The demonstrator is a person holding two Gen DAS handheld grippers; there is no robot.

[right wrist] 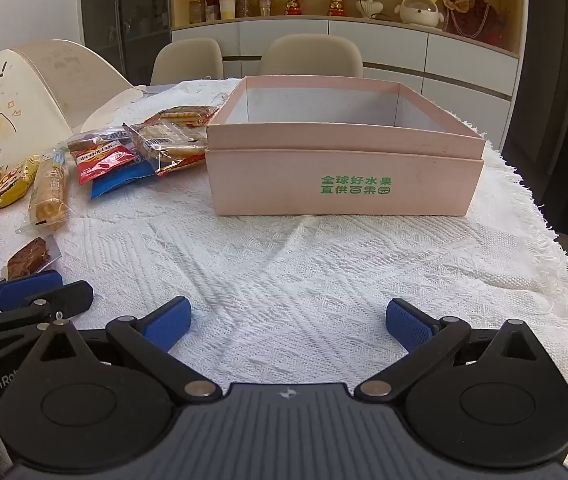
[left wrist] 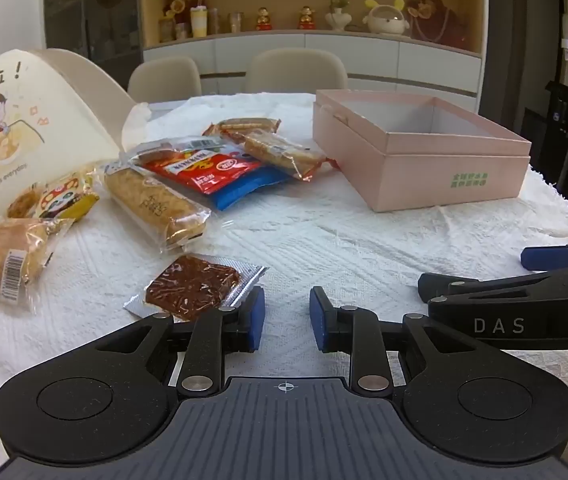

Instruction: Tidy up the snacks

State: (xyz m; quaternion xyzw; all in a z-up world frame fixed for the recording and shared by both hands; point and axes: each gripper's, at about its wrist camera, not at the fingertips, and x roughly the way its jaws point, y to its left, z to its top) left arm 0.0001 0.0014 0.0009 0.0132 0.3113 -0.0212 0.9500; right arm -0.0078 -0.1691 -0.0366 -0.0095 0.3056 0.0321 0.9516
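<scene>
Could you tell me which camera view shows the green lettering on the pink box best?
The right wrist view: the pink box faces it squarely, so the green lettering reads clearly. In the left wrist view the box sits off at an angle and the lettering is small and blurred.

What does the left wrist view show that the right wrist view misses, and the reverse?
Left wrist only: the whole brown snack packet lying just ahead of the left tongs, which stand narrowly apart and empty. Right wrist only: the green lettering on the pink box read straight on, and the wide-open right tongs. Both show the snack pile and white cloth.
</scene>
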